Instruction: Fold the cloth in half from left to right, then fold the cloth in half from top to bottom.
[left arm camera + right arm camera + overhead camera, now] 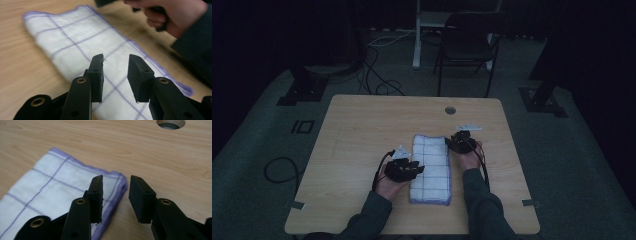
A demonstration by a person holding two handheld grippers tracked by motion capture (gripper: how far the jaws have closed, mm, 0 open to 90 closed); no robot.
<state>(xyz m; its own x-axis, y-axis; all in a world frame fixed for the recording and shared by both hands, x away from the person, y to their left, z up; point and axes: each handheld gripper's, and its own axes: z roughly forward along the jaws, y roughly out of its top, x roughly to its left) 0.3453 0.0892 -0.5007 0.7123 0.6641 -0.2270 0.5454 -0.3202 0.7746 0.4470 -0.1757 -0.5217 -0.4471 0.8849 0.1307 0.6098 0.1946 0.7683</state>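
Right now a folded white cloth [431,169] with thin purple check lines and a purple stitched hem lies flat on the wooden table [362,130], its long side running from 12 to 6 o'clock in the high view, a little to the 4 o'clock side of the table's middle. Seen from above, the left gripper [414,169] sits at the cloth's 9 o'clock edge, about halfway down its length, with its tips over the fabric, and the right gripper [452,141] is at the cloth's far corner, toward 1 o'clock. In the left gripper view that gripper's own jaws stand parted with a clear gap, nothing pinched between the pads, and the checked cloth [82,45] spreads out beneath and beyond them; the person's other hand [175,15] shows at 1 o'clock in that view, on the far side of the cloth, just beside its hem. In the right gripper view the jaws are likewise apart and grip nothing: the left-hand jaw hangs over the hemmed corner of the cloth [50,187], while the right-hand jaw is over bare wood just past the corner. A round cable hole [171,123] in the tabletop lies at 1 o'clock in that view, well apart from the cloth. Dark sleeves [484,205] cover both forearms.
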